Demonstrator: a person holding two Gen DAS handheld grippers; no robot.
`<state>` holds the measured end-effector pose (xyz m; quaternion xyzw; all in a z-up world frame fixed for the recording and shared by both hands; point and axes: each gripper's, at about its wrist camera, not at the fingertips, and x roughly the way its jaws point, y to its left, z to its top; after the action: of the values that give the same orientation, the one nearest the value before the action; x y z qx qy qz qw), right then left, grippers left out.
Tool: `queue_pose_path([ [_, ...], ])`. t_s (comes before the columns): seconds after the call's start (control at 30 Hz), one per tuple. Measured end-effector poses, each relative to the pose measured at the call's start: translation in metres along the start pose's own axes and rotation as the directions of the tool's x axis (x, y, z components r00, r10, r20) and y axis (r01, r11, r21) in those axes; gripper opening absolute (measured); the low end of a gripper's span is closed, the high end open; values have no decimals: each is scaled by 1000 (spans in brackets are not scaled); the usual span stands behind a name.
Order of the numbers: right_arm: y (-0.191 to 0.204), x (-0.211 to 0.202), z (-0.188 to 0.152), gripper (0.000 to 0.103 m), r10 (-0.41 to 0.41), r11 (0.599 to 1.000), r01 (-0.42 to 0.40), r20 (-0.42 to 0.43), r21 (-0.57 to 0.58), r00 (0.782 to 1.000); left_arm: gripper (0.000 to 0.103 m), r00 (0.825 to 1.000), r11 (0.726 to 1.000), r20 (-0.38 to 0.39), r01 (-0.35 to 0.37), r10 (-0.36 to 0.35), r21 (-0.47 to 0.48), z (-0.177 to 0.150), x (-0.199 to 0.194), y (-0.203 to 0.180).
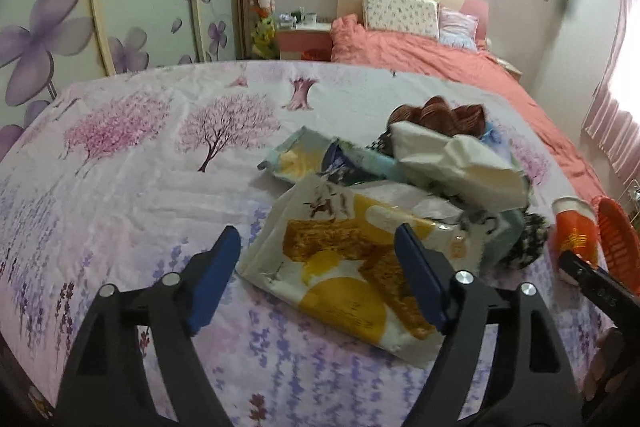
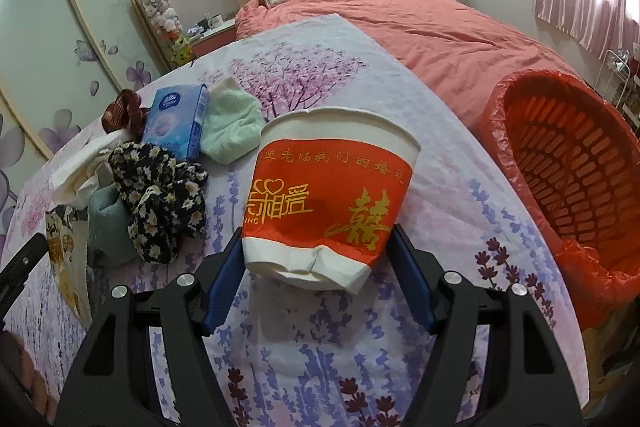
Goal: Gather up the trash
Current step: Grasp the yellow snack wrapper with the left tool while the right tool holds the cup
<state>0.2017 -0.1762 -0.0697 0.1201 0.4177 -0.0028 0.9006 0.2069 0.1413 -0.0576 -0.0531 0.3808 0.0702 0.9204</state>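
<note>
**Jaws: left spread over a wrapper, right clamped on a cup**

Jaws on the left gripper (image 1: 318,247) stand wide apart, with nothing pinched; the yellow-and-white snack wrapper (image 1: 348,267) lies flat on the floral sheet (image 1: 132,187) beneath them, its near corner reaching under the right-hand pad. Over on the other side, the right gripper (image 2: 316,255) has its blue pads pressed against the crumpled base of a red-and-white paper cup (image 2: 332,195), mouth pointing away, held clear above the sheet.

Behind the wrapper sits a heap: a second wrapper (image 1: 292,159), crumpled white paper (image 1: 460,163), and a brown scrunchie (image 1: 440,115) at the back. From the right wrist view, a blue tissue pack (image 2: 176,123), a pale green cloth (image 2: 232,131) and a black floral scrunchie (image 2: 160,195) lie left of the cup.

An orange basket lined with a red bag (image 2: 568,163) stands at the sheet's right edge, just beside the cup, its mouth tipped toward it. Left of the wrapper the sheet runs bare to its far edge, near the flowered wardrobe doors (image 1: 120,7). Beyond lies a coral-covered bed (image 2: 440,27).
</note>
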Motion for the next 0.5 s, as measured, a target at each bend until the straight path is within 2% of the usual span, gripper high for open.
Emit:
queue_pose_path([
  [0.13,2,1,0,70,-3,1000,3,1,-8,1000,86,1000,1000,-27,-3,3,-6,-1,10,8],
  [0.5,11,5,3,73,-13,1000,13,5,-14,1000,89,998,999,-55,-20,22,39,2,29,5],
])
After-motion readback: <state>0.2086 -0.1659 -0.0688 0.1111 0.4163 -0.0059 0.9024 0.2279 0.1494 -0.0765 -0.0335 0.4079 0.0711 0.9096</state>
